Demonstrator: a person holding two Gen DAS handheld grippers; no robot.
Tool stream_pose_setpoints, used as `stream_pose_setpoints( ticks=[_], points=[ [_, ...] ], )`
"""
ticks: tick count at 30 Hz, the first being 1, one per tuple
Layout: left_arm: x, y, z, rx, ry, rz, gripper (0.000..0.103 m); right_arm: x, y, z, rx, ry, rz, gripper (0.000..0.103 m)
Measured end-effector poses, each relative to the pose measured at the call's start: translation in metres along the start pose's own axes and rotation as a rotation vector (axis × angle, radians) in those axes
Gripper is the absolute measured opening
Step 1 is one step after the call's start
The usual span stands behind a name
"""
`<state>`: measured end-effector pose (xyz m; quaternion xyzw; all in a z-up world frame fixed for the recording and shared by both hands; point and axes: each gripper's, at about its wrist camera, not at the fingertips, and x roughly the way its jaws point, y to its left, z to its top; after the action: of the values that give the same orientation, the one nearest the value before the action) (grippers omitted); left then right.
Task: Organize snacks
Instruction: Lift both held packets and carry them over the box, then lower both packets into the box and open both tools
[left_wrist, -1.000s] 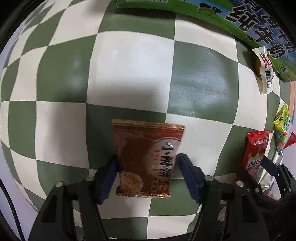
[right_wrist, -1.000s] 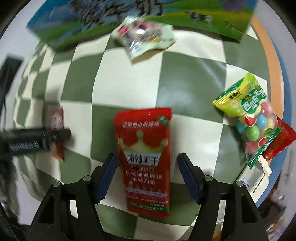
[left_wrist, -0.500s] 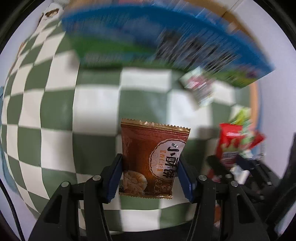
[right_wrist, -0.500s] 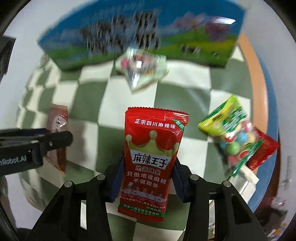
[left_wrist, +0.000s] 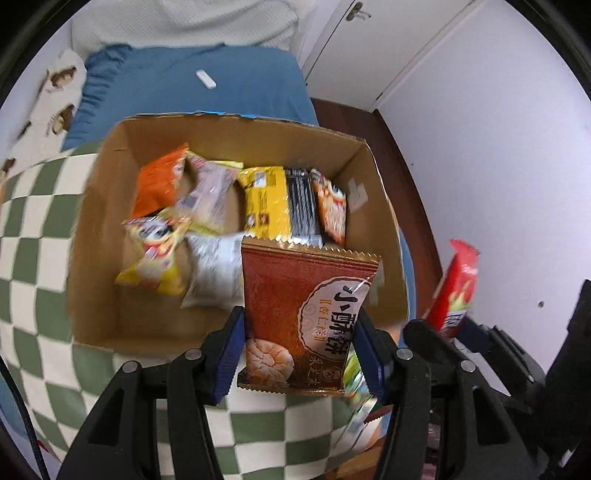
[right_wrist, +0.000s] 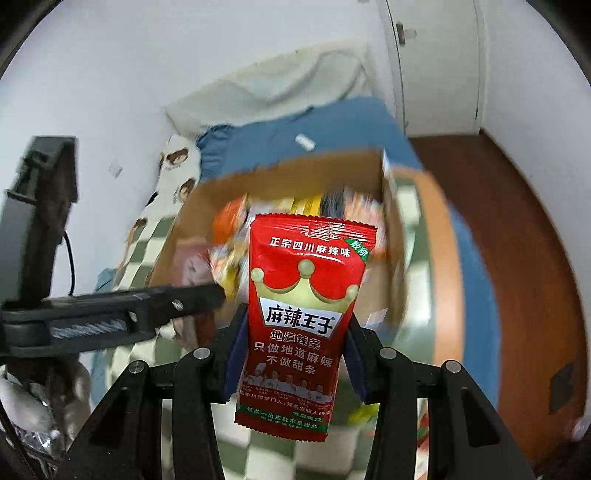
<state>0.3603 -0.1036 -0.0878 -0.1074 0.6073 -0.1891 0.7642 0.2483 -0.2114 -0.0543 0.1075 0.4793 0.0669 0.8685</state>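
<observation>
You are gripping the brown biscuit packet (left_wrist: 308, 321) in the left gripper (left_wrist: 300, 356) and the red spicy-strip packet (right_wrist: 301, 317) in the right gripper (right_wrist: 293, 352); releasing before clearing the cardboard box (left_wrist: 384, 206) rim risks spilling them outside.

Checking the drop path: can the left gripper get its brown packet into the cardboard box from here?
Probably yes. The left gripper is clamped on the brown packet, the cardboard box lies open-topped just ahead, and nothing stands between; bare floor shows near its front wall.

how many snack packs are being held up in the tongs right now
2. A brown biscuit pack in the left tongs, a red spicy-strip pack in the right tongs. More packs lie in the cardboard box.
</observation>
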Motion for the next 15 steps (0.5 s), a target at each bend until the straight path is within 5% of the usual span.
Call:
stream_pose_setpoints(
  ticks=[6, 15],
  points=[
    [0.054, 0.013, 0.058, -0.104, 0.131, -0.023, 0.054, 0.037, -0.032, 0.062, -0.019, 0.075, -0.062, 0.049],
    [0.099, 0.018, 0.062, -0.145, 0.250, -0.002, 0.054, 0.103, -0.050, 0.067, -0.001, 0.236, -0.065, 0.051]
  ],
)
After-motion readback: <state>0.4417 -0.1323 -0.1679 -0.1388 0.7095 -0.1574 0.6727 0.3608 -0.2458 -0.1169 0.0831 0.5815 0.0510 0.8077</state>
